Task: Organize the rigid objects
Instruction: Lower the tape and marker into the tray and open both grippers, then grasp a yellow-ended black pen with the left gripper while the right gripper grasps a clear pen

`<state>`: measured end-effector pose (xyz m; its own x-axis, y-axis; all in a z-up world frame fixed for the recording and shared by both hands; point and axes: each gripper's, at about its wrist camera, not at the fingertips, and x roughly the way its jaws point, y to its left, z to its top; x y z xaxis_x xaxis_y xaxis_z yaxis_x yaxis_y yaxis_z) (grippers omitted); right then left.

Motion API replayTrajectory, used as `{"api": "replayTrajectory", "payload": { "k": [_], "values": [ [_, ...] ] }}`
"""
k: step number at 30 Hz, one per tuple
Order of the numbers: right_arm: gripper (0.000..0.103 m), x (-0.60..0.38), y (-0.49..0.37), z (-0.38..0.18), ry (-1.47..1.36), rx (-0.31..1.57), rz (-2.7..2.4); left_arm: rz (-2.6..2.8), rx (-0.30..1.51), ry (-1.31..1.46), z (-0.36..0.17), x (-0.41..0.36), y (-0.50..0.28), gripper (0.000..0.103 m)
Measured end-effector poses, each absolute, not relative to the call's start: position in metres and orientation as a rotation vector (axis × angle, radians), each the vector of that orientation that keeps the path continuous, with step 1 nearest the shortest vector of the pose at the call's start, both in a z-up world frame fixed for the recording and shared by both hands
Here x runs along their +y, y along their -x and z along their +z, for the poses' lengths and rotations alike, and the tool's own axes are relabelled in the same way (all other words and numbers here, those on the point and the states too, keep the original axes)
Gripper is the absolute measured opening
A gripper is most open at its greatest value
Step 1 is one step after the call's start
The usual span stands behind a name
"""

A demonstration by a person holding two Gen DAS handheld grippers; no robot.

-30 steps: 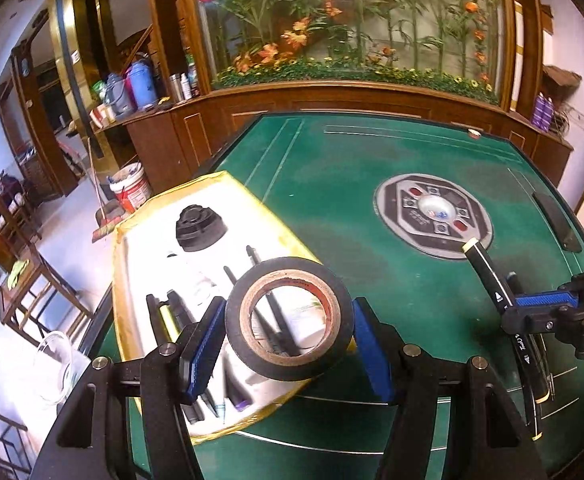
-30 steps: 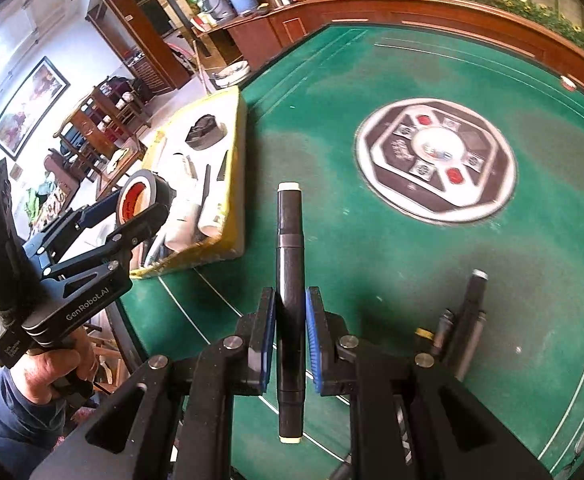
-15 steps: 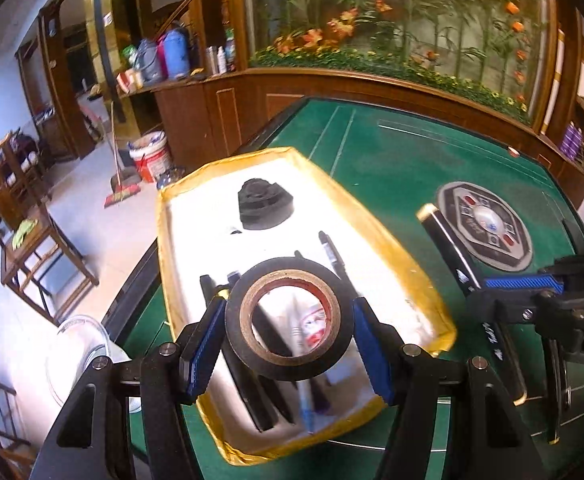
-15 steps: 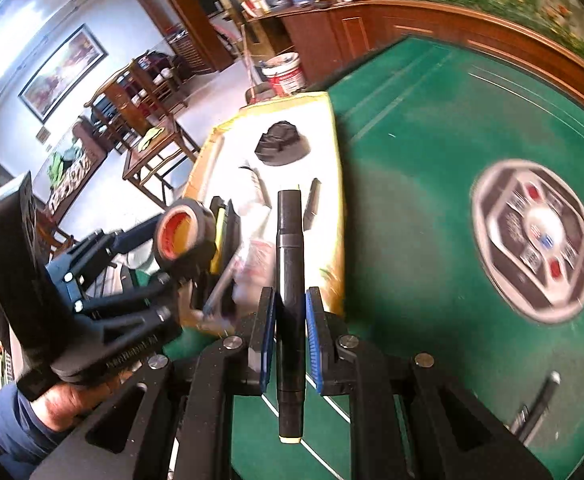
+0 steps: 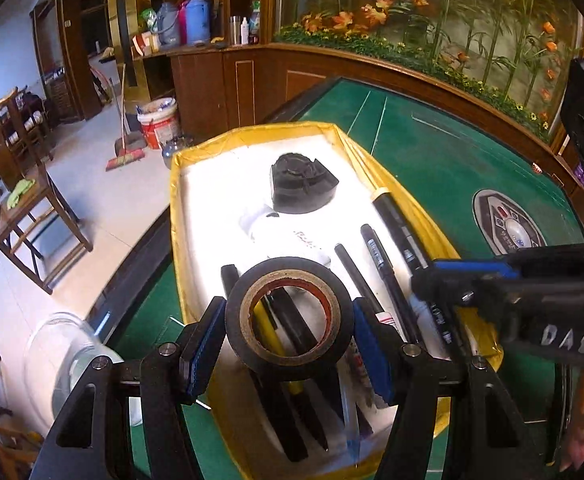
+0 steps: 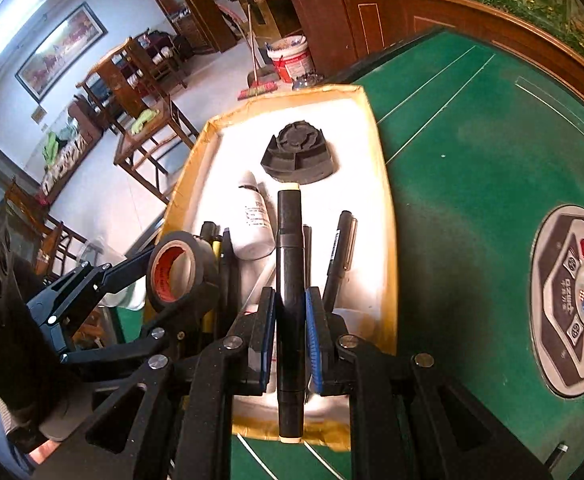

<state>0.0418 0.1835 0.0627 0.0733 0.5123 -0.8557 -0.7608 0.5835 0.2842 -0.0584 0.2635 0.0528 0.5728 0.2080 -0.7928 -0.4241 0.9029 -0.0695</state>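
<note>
Your left gripper [image 5: 288, 340] is clamped across a tape roll [image 5: 288, 322] and your right gripper [image 6: 288, 328] is pinched tight on a marker [image 6: 289, 280], both over the near, crowded end of the yellow-rimmed tray [image 5: 178, 208]. Open white floor shows only at the far end around the black holder [image 5: 302, 184]. The pens [image 5: 388, 276] beneath are partly hidden by the tools.

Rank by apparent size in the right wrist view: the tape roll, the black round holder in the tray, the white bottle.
1. black round holder
2. tape roll, though it is nearer the camera, so this is unsure
3. white bottle
</note>
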Motion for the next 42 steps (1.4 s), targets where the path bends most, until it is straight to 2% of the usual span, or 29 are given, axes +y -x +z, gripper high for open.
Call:
{"api": "replayTrajectory", "payload": {
  "k": [15,22,30,32,42],
  "values": [
    [0.014,0.197,-0.053,0.034,0.266,1.213,0.919,0.348,0.939,0.299,0.030,0.269,0.053,0.066],
    [0.015,0.185,-0.053,0.044,0.228,1.208,0.919,0.348,0.933,0.329,0.038,0.268,0.056,0.068],
    [0.018,0.120,-0.052,0.067,0.107,1.195,0.873,0.308,0.868,0.321,0.066,0.247,0.061,0.070],
    [0.022,0.102,-0.049,0.068,0.079,1.200,0.860,0.273,0.864,0.307,0.071,0.233,0.058,0.070],
    [0.022,-0.033,-0.035,0.071,-0.053,1.199,0.710,0.044,0.893,0.227,0.086,0.141,0.043,0.070]
  ]
}}
